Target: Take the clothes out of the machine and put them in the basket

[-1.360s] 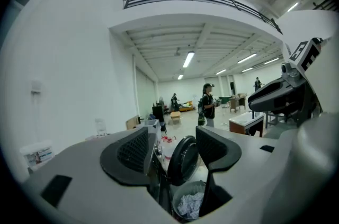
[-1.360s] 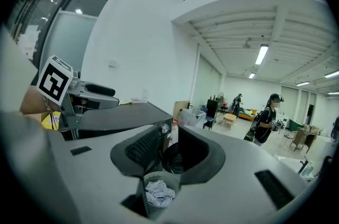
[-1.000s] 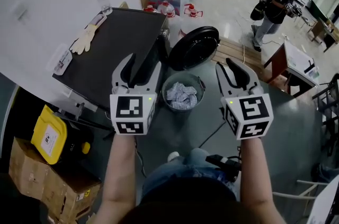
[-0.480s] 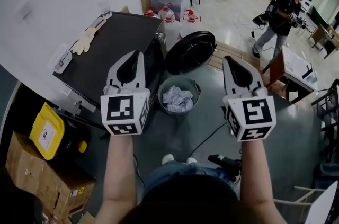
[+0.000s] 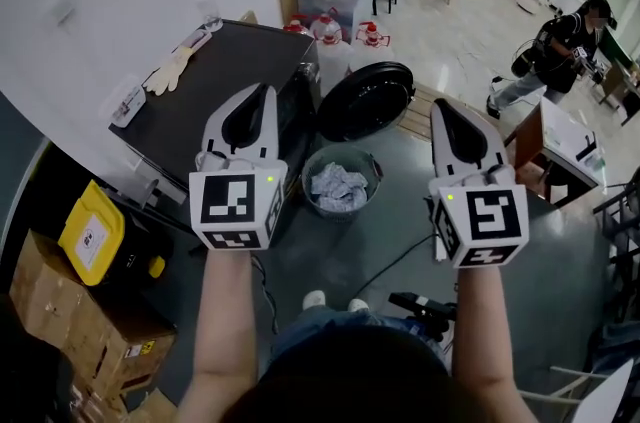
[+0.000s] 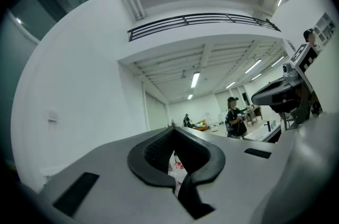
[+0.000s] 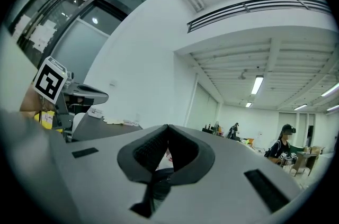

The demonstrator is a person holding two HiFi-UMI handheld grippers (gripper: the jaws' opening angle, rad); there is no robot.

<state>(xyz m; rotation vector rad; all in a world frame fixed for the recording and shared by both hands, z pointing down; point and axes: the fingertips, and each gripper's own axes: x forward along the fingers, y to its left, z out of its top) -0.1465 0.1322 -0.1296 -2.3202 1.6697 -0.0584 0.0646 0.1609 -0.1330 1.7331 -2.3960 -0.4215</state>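
On the grey floor (image 5: pixel 322 249) stands the basket (image 5: pixel 377 179), touching the black machine (image 5: pixel 225 106); boxes (image 5: pixel 85 331) sit at far left. A glove (image 5: pixel 168 71) lies on the machine's top.

Left hand-held gripper (image 5: pixel 262 97) and right hand-held gripper (image 5: pixel 444 109) point forward, jaws just closed, empty.

Bright ceiling-lit room, sharp, with fisheye-bent edges.

The machine (image 5: pixel 215 101) has a matt dark top; its round door (image 5: pixel 365 101) is glossy black. Crumpled pale cloth, the clothes (image 5: pixel 338 185), fills a dull grey basket (image 5: pixel 310 179). Near left, brown cardboard boxes (image 5: pixel 60 311) and a smooth yellow plastic container (image 5: pixel 92 233); the far floor (image 5: pixel 450 21) shines.
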